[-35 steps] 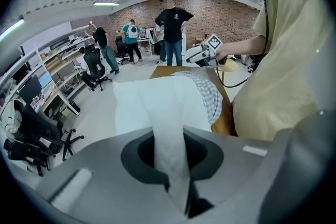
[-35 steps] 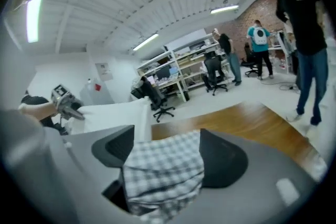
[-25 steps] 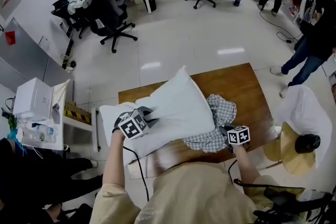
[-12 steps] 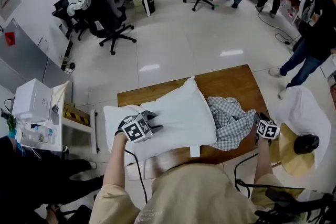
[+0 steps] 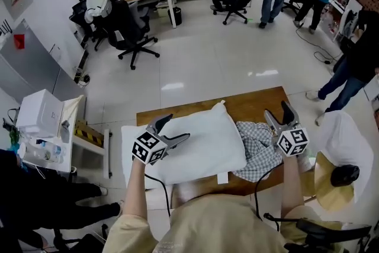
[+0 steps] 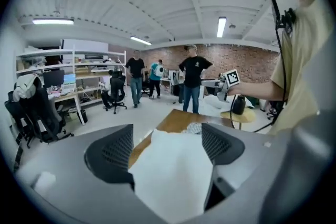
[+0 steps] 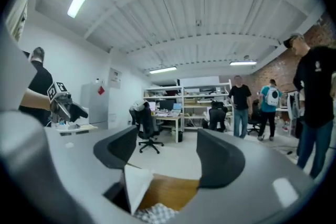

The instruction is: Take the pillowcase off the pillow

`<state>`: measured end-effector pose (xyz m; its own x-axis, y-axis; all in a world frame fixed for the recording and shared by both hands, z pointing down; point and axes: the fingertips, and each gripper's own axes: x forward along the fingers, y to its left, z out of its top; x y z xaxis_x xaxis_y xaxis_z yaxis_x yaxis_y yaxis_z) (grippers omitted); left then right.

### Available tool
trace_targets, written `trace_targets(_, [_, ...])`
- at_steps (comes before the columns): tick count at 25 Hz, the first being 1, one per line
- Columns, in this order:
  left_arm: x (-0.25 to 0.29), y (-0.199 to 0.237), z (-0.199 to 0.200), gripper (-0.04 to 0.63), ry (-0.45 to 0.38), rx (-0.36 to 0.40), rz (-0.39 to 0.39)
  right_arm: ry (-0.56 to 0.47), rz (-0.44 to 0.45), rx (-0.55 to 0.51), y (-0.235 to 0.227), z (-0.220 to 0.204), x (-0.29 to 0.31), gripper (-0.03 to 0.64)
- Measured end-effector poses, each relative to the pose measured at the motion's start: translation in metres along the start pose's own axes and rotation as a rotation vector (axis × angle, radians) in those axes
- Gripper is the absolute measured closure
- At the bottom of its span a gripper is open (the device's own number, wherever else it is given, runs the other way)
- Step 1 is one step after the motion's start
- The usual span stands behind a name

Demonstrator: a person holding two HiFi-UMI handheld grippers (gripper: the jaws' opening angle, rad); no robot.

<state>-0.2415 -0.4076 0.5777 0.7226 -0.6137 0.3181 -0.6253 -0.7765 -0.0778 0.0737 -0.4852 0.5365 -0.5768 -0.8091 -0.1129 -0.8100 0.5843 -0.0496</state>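
My left hand-held gripper (image 5: pixel 176 129) and right hand-held gripper (image 5: pixel 277 111) just opened, gripping nothing; the pillowcase (image 5: pixel 256 148) at the pillow's (image 5: pixel 195 148) 3 o'clock looks limp and light, so I'd pinch a loose fold.

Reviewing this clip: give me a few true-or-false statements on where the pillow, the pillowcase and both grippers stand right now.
1. The checked pillowcase lies beside the pillow, not around it. True.
2. The right gripper is clamped on the pillowcase. False: its jaws stand apart, having just been opening, with nothing held between them.
3. The pillow lies on the floor. False: it lies on the wooden table.
4. The left gripper has its jaws apart above the pillow. True; they have just been opening and grip nothing.
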Motion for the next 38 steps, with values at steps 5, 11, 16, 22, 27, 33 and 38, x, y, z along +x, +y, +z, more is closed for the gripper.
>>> trace_targets(5, [-0.036,0.009,0.035,0.121,-0.24,-0.021,0.278,-0.178,0.109,-0.076,0.096,0.051,0.025,0.148])
trace_targets(11, [-0.089,0.006,0.045,0.126,-0.36,0.007,0.696,-0.269,0.124,-0.073,0.154,0.054,0.022,0.16])
trace_targets(16, [-0.1,-0.015,0.025,0.127,-0.372,-0.032,0.769,-0.253,0.037,-0.099,0.169,0.032,0.001,0.169])
trace_targets(22, [-0.092,-0.036,0.006,0.134,-0.36,0.002,0.814,-0.138,0.064,-0.131,0.167,-0.005,-0.013,0.17])
trace_targets(27, [-0.091,-0.04,0.01,0.141,-0.373,0.008,0.815,-0.105,0.071,-0.13,0.171,-0.018,-0.017,0.172])
trace_targets(33, [-0.088,-0.039,0.008,0.146,-0.394,0.032,0.839,-0.113,0.056,-0.115,0.161,-0.026,-0.021,0.172])
trace_targets(38, [-0.086,-0.018,0.029,0.153,-0.405,0.069,0.825,-0.136,0.042,-0.145,0.157,-0.006,0.004,0.172])
